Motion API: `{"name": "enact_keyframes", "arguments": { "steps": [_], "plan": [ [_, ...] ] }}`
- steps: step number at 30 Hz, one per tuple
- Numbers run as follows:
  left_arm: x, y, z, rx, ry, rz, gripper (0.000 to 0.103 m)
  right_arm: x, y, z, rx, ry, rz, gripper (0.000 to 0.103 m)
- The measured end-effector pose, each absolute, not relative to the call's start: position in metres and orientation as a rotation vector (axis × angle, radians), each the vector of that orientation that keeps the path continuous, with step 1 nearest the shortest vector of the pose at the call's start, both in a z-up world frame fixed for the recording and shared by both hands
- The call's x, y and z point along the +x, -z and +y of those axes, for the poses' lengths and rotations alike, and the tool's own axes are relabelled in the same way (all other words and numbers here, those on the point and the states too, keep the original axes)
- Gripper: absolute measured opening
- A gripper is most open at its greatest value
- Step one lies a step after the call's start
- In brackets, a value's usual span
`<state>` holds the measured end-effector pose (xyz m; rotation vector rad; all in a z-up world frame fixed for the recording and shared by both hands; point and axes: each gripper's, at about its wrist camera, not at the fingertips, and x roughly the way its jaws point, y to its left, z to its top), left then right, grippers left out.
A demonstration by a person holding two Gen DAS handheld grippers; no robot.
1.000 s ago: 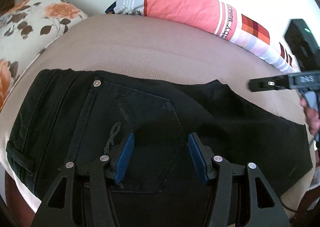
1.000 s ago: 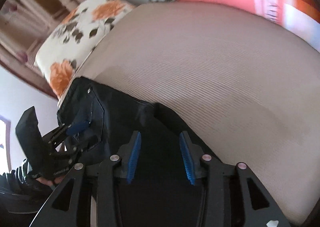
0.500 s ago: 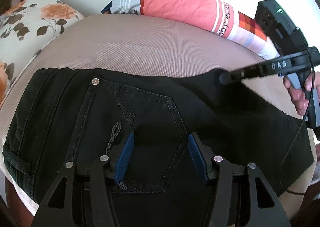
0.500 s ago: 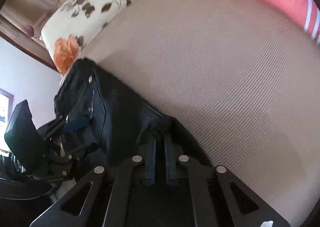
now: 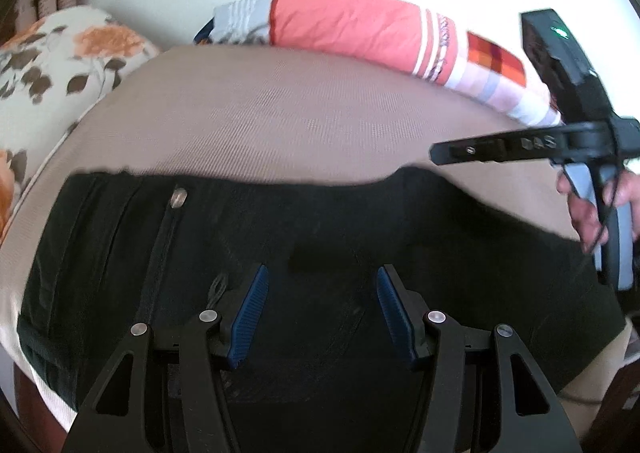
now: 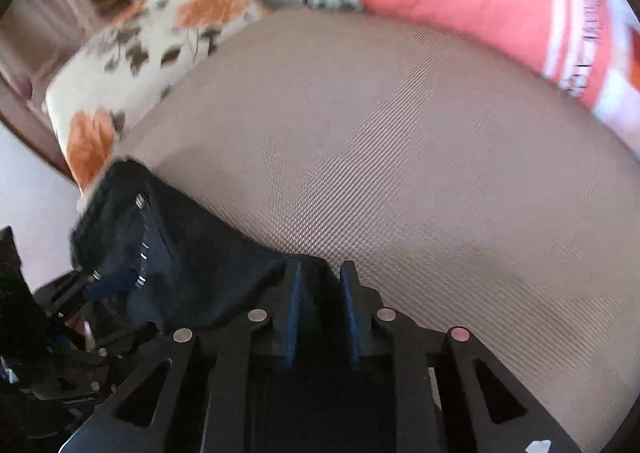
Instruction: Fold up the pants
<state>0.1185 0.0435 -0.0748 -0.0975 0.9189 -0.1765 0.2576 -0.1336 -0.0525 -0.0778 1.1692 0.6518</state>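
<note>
Black pants lie flat across the near part of a beige bed, waistband to the left, back pocket up. My left gripper is open just above the seat of the pants, holding nothing. My right gripper has its jaws nearly together on a raised fold of the pants' far edge. In the left wrist view the right gripper hovers at the right, above that far edge. In the right wrist view the left gripper shows at the lower left over the waistband.
The beige bed cover stretches behind the pants. A floral pillow lies at the far left. A folded orange and striped blanket lies along the back by the white wall.
The right gripper closed on the pants' far edge half a second ago; it now sits slightly higher and its jaws show a small gap. The left gripper stays open over the pants.
</note>
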Motion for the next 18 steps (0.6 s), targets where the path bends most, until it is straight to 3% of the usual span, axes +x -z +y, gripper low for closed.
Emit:
{"name": "enact_keyframes", "arguments": {
  "steps": [7,18],
  "plan": [
    [0.147,0.059,0.001,-0.054,0.278,0.9,0.058,0.212,0.022,-0.204,-0.027,-0.456,1.13,0.022],
    [0.191,0.077,-0.071,0.063,0.414,0.968,0.054,0.157,0.069,-0.275,0.013,-0.187,1.221,0.022]
  ]
}}
